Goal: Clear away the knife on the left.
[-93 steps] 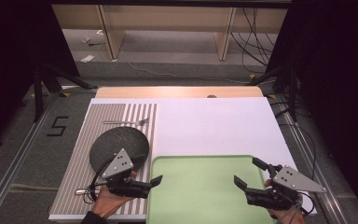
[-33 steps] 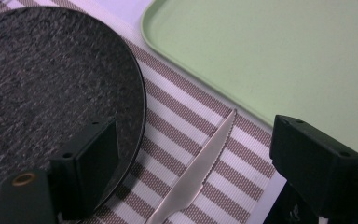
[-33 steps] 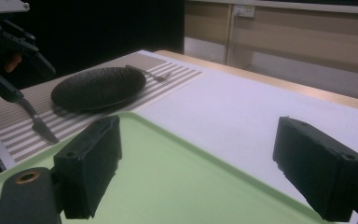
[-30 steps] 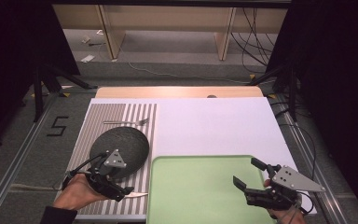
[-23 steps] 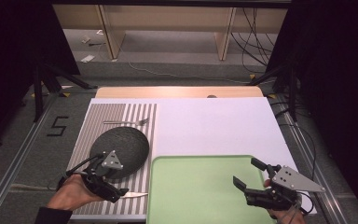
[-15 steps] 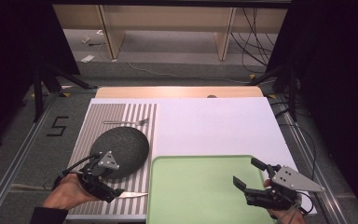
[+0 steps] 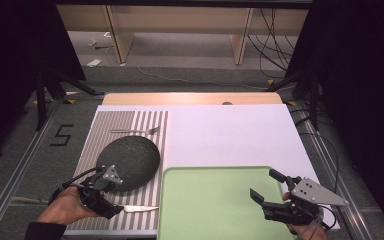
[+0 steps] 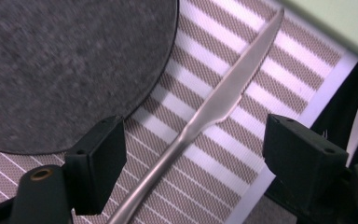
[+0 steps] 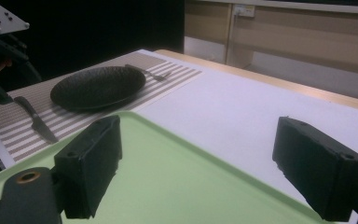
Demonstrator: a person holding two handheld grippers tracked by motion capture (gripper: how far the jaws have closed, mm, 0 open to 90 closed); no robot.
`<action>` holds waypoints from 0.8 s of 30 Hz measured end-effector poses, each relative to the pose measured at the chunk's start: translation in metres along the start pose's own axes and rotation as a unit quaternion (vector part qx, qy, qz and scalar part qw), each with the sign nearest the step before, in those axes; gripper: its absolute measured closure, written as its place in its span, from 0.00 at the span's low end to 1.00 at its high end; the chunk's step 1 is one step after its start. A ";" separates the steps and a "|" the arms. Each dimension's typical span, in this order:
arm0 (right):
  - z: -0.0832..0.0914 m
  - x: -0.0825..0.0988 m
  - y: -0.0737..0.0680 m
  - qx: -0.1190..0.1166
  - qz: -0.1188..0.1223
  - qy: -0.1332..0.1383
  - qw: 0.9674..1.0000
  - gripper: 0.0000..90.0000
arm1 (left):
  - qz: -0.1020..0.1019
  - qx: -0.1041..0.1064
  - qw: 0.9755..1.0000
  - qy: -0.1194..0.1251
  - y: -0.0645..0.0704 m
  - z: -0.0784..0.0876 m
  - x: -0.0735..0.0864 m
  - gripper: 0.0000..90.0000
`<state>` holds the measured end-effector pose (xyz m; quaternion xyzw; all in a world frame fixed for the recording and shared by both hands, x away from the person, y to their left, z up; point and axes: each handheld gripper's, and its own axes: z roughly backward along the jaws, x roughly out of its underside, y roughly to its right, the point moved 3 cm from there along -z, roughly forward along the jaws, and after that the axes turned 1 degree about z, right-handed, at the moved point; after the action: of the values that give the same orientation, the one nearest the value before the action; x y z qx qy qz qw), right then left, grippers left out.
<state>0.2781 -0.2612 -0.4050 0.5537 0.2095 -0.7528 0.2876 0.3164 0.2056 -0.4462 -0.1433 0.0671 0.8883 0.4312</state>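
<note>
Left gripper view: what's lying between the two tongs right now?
The knife lies diagonally between the open left tongs, its handle running toward the camera, on the striped placemat. Neither pad touches it. The dark plate sits beside, outside the gap.

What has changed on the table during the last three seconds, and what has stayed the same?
The left gripper moved left from the tray's edge to the knife, which now lies between its open jaws, not yet gripped. The right gripper, plate, fork and knife stayed in place.
</note>
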 end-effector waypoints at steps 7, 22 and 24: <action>0.000 0.000 0.000 0.000 -0.001 0.001 1.000 0.18 | 0.006 -0.003 0.999 -0.034 -0.006 -0.011 0.009 0.27; 0.000 0.000 0.000 0.001 0.002 -0.001 1.000 0.19 | 0.006 -0.001 0.997 -0.078 -0.015 -0.035 0.013 0.41; -0.001 0.000 0.000 0.001 0.001 -0.002 1.000 0.19 | 0.004 0.000 0.997 -0.082 -0.017 -0.037 0.010 0.43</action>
<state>0.2787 -0.2610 -0.4052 0.5526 0.2075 -0.7538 0.2888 0.3317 0.2146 -0.4845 -0.0696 0.0320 0.8989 0.4315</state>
